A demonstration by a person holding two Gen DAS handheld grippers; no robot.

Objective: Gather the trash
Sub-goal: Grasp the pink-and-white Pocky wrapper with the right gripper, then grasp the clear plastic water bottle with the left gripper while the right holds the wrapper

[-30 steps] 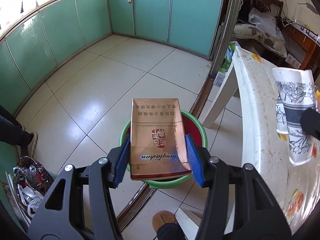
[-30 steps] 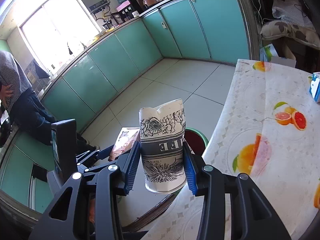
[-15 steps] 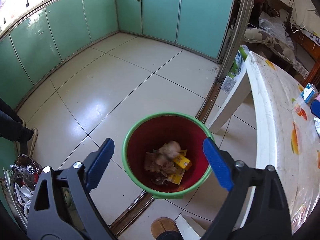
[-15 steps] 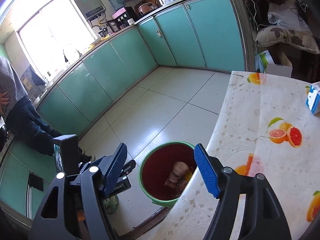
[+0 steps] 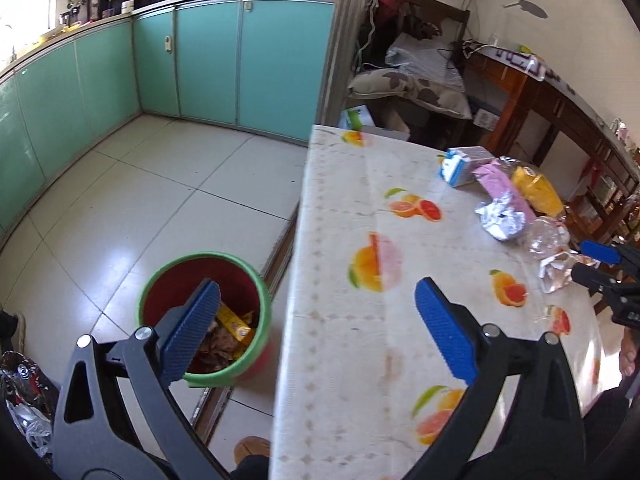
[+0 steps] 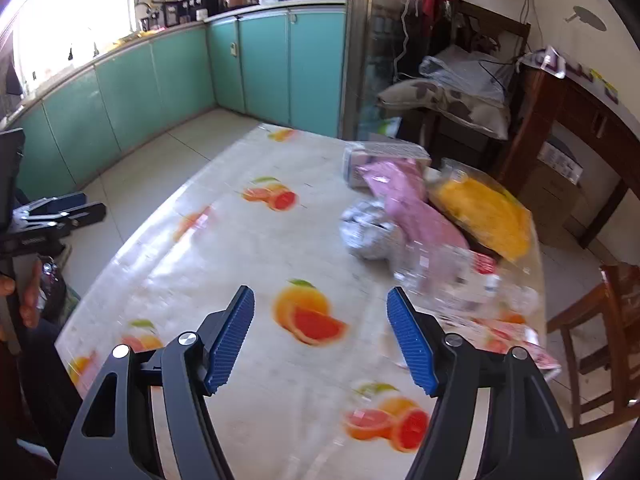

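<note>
Both grippers hang over a fruit-print bench, fingers spread wide and holding nothing — the left gripper (image 5: pixel 316 320) above the bench's edge, the right gripper (image 6: pixel 320 336) over its middle. The remaining trash sits bunched at the far end: a crumpled foil wrapper (image 6: pixel 370 234), a pink packet (image 6: pixel 404 200), a yellow bag (image 6: pixel 484 212) and a small carton (image 5: pixel 464 166). On the floor beside the bench, a green-rimmed bin (image 5: pixel 168 276) holds scraps.
</note>
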